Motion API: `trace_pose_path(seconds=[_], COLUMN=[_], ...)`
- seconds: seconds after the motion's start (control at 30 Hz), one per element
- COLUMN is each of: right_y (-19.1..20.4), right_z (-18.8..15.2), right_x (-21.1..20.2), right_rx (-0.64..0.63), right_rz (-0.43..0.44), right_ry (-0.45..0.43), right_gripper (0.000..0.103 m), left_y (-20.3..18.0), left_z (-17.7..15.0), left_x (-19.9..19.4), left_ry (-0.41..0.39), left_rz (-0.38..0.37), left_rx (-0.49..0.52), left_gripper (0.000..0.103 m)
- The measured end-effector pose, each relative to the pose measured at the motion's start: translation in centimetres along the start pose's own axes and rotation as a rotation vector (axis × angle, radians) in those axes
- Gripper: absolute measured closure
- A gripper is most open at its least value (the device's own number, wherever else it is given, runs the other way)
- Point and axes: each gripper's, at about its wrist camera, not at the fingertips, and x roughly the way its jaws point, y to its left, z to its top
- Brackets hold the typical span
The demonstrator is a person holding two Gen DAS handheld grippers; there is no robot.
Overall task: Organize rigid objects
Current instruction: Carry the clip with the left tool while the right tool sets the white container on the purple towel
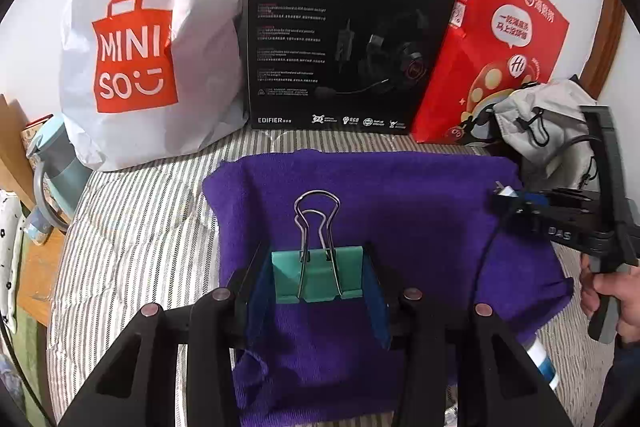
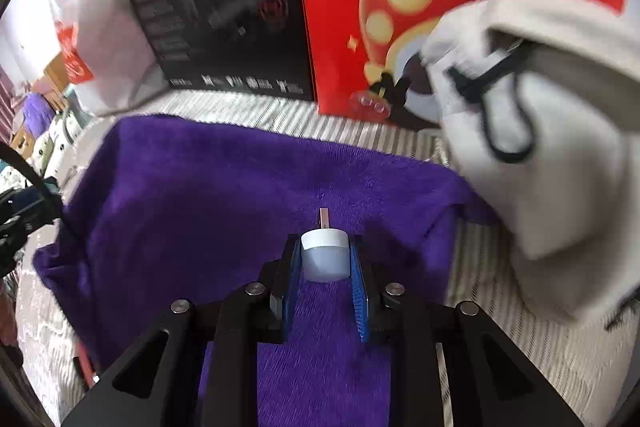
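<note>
Clamped between the left gripper's (image 1: pixel 318 277) blue pads, a green binder clip (image 1: pixel 318 277) hangs over the purple towel (image 1: pixel 420 211). Rightward, the right gripper (image 2: pixel 325 259) pinches a small white USB light (image 2: pixel 325 257) above that towel, near a grey drawstring pouch (image 2: pixel 560 167).

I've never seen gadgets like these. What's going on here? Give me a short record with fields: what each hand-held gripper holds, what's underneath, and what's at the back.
left hand-held gripper: shut on a teal binder clip, wire handles pointing away
right hand-held gripper: shut on a small white USB light, metal plug pointing forward
surface beneath: purple towel on a striped sheet
at the back: white Miniso bag, black headset box, red paper bag
right side: grey drawstring pouch
</note>
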Motion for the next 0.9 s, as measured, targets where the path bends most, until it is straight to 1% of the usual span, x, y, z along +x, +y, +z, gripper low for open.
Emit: trace_pose_path(seconds=[0.2, 0.33, 0.4, 0.5, 0.57, 0.6, 0.7, 0.9], right_y=[0.2, 0.5, 0.6, 0.7, 1.0, 1.1, 1.0, -0.2], right_z=[0.3, 0.4, 0.6, 0.6, 0.4, 0.3, -0.3, -1.6], right_x=[1.8, 2.0, 2.1, 2.1, 2.1, 2.0, 1.3, -0.8], right_rx=[0.001, -0.011, -0.011, -0.017, -0.027, -0.031, -0.030, 0.019], right_rz=[-0.009, -0.018, -0.014, 0.016, 0.027, 0.021, 0.012, 0.025], right_ry=[0.041, 0.039, 0.043, 0.045, 0.052, 0.058, 0.033, 0.026], right_gripper=[0.079, 0.079, 0.077, 0.064, 0.051, 0.048, 0.046, 0.046], left_y=[0.1, 0.1, 0.1, 0.0, 0.0, 0.0, 0.1, 0.0], left_z=[0.4, 0.8, 1.0, 1.5, 1.5, 1.6, 1.9, 2.4], left_x=[1.2, 1.6, 1.7, 2.1, 2.2, 2.4, 3.0, 5.0], left_ry=[0.011, 0.014, 0.014, 0.013, 0.013, 0.014, 0.015, 0.041], left_rz=[0.006, 0.007, 0.006, 0.001, -0.001, 0.000, -0.002, 0.004], left_rx=[0.004, 0.011, 0.013, 0.013, 0.012, 0.011, 0.013, 0.006], left_gripper=[0.063, 0.063, 0.063, 0.063, 0.063, 0.063, 0.063, 0.063])
